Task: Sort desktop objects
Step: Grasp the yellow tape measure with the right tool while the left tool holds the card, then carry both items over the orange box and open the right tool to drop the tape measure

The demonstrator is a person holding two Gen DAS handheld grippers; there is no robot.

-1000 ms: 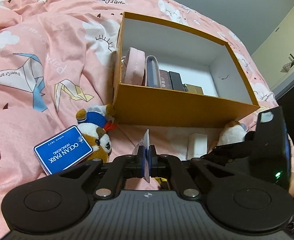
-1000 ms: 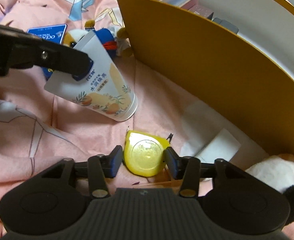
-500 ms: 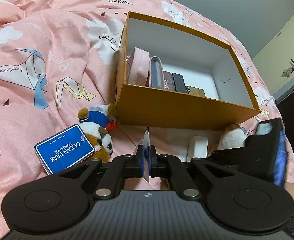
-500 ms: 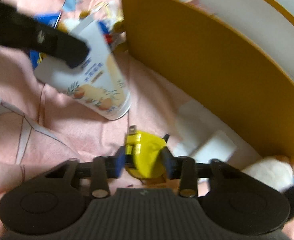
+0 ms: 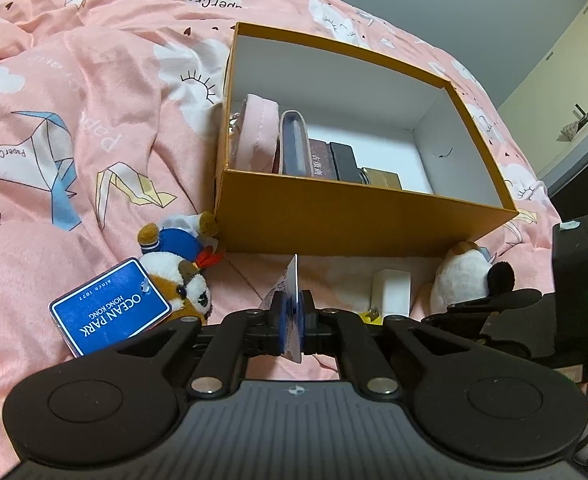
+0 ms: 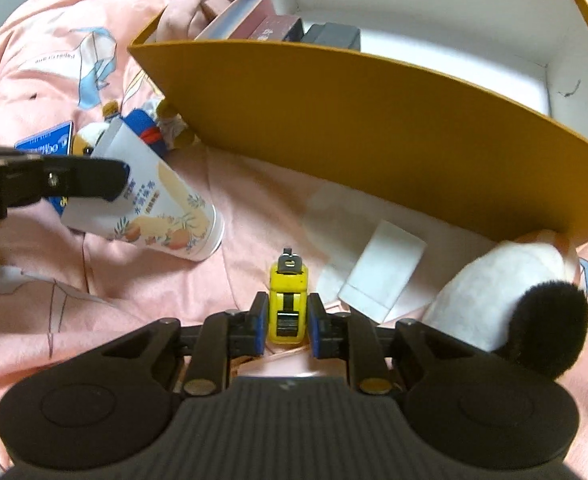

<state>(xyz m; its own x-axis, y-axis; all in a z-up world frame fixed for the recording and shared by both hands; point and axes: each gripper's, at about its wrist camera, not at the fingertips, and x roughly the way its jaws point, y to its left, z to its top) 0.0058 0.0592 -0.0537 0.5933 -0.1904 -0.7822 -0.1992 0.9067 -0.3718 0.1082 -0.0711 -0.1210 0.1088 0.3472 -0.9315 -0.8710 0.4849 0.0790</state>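
**Beside the box, both grippers loaded**

Beside the box (image 5: 358, 220), on the pink quilt (image 5: 74, 80), I am working both hands at once. My left gripper (image 5: 292, 320) is clenching the flat crimped end of the tube (image 6: 162, 216), the thinnest part, so its cap end is hanging down toward the quilt. My right gripper (image 6: 286, 322) is closing its jaws on the yellow tape measure (image 6: 288, 296), which is standing edge-on between the pads so the narrow sides meet them; whether the pads are pressing yet I cannot tell for certain, though they are looking snug against it.

Books and a pink pouch (image 5: 254, 140) are already standing upright at the box's left end, leaving the right side free. Two plush toys (image 5: 174, 264), a blue tag (image 5: 110, 312) and a white packet (image 6: 382, 268) are still lying outside, by the near wall.
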